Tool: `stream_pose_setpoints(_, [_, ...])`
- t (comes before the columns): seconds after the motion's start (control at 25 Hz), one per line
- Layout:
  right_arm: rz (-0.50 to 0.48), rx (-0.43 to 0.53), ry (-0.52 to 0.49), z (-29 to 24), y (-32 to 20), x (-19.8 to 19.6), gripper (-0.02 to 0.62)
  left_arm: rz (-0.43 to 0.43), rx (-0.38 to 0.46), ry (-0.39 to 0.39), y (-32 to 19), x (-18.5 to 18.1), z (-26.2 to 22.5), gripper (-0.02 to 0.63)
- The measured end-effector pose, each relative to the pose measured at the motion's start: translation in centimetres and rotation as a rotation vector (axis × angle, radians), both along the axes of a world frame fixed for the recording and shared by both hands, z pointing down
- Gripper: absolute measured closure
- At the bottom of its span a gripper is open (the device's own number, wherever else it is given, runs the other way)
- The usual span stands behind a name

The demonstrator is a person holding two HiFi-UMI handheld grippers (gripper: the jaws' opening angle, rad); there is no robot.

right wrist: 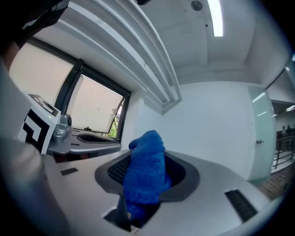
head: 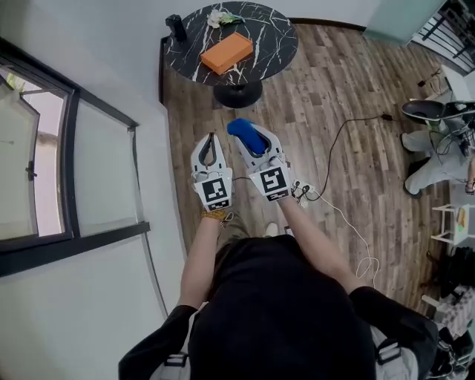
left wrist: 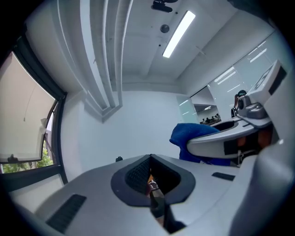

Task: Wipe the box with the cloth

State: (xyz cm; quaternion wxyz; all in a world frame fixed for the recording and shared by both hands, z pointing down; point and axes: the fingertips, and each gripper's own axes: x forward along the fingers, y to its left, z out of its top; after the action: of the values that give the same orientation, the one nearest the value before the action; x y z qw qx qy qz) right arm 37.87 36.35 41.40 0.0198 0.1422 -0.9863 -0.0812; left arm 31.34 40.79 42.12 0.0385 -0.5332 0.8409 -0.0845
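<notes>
Your box [head: 226, 53], the orange one, is lying flat around the middle of the round black marble counter [head: 276, 38] up ahead, well apart from both tongs. A stretch of wood floor [head: 326, 89] runs between you and the counter's pedestal, so that's your open room. The white wall [head: 111, 67] and a dark-framed window [head: 44, 163] hug your left side, pretty near the left tongs [head: 211, 141]. On your right a black cable [head: 338, 141] snakes over the floor, with some clutter at the far right edge. Both your forearms are stretched forward side by side. The tongs are held level, just beside each other, pointing toward the counter. The left tongs are pressed together. The right tongs [head: 257, 147] are pinching the blue cloth [head: 243, 132], which is bunched up between the pads and pokes out past the tips. A small black thing [head: 176, 27] and something white [head: 221, 16] sit at the counter's back rim.
</notes>
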Motion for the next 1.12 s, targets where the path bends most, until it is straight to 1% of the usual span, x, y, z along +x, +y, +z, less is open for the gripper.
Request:
stream_pose_setpoints(0.12, [0.033, -0.001, 0.013, 1.4, -3.1, -3.6, 0.463, 0.064, 0.001, 0.002, -2.6, -3.8, 1.1, 0.6])
stream_pose_setpoints(0.32, [0.107, -0.032, 0.055, 2.4, -8.1, -9.5, 0.463, 0.211, -0.031, 0.028, -6.9, -10.1, 2.4, 0.6])
stream_pose_setpoints(0.48, [0.153, -0.026, 0.099, 3.1, -11.3, -13.0, 0.463, 0.337, -0.067, 0.022, -9.9, -14.2, 3.6, 0.6])
stream_pose_setpoints(0.56, [0.18, -0.037, 0.132, 3.8, -13.0, -14.0, 0.463, 0.384, -0.091, 0.042, -11.3, -15.6, 4.6, 0.598])
stream_pose_setpoints(0.64, [0.213, -0.056, 0.152, 4.7, -14.8, -15.5, 0.463, 0.45, -0.121, 0.049, -12.7, -17.1, 5.8, 0.598])
stream_pose_setpoints(0.72, [0.235, -0.068, 0.16, 5.5, -17.2, -17.4, 0.463, 0.514, -0.151, 0.04, -14.7, -18.7, 7.0, 0.598])
stream_pose_setpoints(0.84, [0.261, -0.09, 0.163, 7.3, -21.3, -19.6, 0.463, 0.58, -0.195, 0.032, -17.9, -20.6, 9.0, 0.598])
stream_pose_setpoints(0.92, [0.283, -0.113, 0.155, 8.7, -24.3, -21.0, 0.463, 0.632, -0.235, 0.013, -20.3, -21.9, 10.1, 0.598])
stream_pose_setpoints(1.04, [0.313, -0.149, 0.141, 10.7, -29.3, -23.1, 0.463, 0.722, -0.33, -0.043, -24.2, -23.5, 11.9, 0.597])
stream_pose_setpoints(1.12, [0.334, -0.177, 0.16, 12.4, -32.5, -23.9, 0.463, 0.777, -0.4, -0.062, -26.6, -24.2, 13.0, 0.595])
